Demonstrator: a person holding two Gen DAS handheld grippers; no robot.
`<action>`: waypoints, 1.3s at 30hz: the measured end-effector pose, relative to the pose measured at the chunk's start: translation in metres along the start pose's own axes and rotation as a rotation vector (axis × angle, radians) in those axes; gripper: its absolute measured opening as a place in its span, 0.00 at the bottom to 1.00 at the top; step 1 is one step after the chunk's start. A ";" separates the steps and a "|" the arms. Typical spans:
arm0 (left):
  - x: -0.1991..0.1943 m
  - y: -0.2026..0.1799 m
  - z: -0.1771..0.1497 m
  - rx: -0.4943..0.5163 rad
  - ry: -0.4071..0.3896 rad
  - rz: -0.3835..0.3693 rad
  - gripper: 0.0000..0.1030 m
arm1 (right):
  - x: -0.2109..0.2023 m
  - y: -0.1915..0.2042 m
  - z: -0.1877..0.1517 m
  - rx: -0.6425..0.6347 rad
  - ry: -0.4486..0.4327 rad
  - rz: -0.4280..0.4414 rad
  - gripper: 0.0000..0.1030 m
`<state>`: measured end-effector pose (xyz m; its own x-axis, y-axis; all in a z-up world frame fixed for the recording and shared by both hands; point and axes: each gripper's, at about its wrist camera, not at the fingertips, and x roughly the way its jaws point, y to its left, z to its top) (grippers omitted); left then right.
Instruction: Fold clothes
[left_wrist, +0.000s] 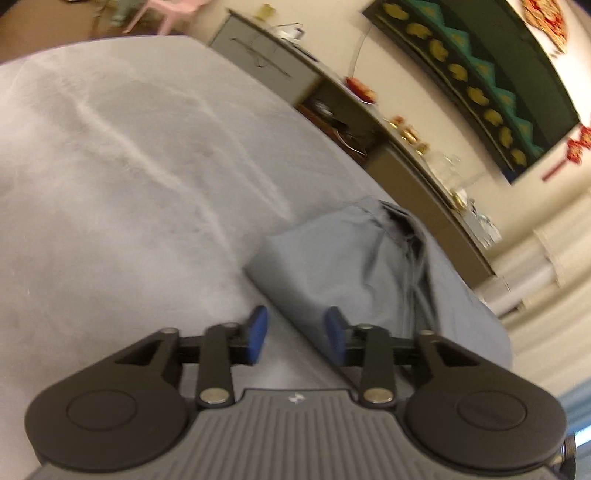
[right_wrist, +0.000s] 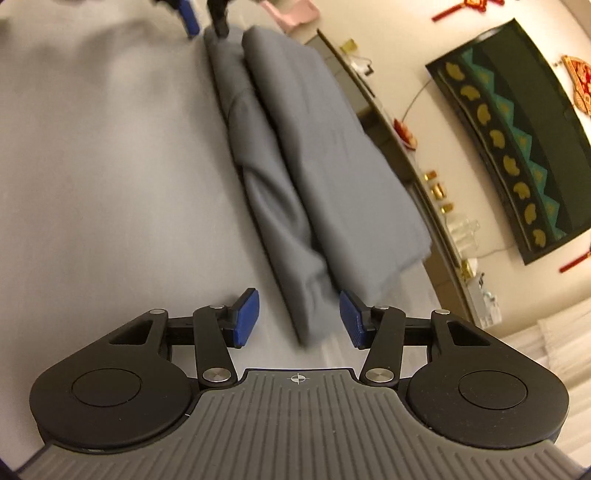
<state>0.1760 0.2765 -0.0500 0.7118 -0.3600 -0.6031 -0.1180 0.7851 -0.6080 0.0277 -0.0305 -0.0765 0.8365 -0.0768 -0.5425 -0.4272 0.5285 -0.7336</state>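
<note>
Blue-grey garment (right_wrist: 317, 162), folded lengthwise into a long double-layered strip, stretched out on the pale grey bedsheet (right_wrist: 110, 166) near its edge beside a long low cabinet (right_wrist: 436, 206). Right gripper (right_wrist: 299, 317) at the near end of the strip, blue pads (right_wrist: 245, 314) parted either side of the cloth's tip and clamping nothing; left gripper (left_wrist: 295, 332) at the far end, pads partly apart with the garment's corner just ahead, likewise empty. Beyond, cream wall and dark framed hanging (right_wrist: 517, 147) with gold motifs.
</note>
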 end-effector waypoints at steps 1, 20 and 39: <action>0.003 -0.001 -0.002 0.003 0.004 -0.007 0.23 | 0.003 0.000 0.005 0.008 -0.004 0.014 0.44; -0.058 -0.042 0.026 -0.129 0.095 -0.172 0.02 | 0.050 -0.025 0.021 0.017 0.070 -0.061 0.00; -0.076 0.003 -0.034 -0.063 0.084 -0.120 0.05 | -0.055 -0.026 -0.037 0.006 0.049 -0.083 0.11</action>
<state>0.0978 0.2887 -0.0234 0.6631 -0.4925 -0.5637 -0.0803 0.7019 -0.7077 -0.0200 -0.0710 -0.0427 0.8512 -0.1615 -0.4994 -0.3549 0.5241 -0.7742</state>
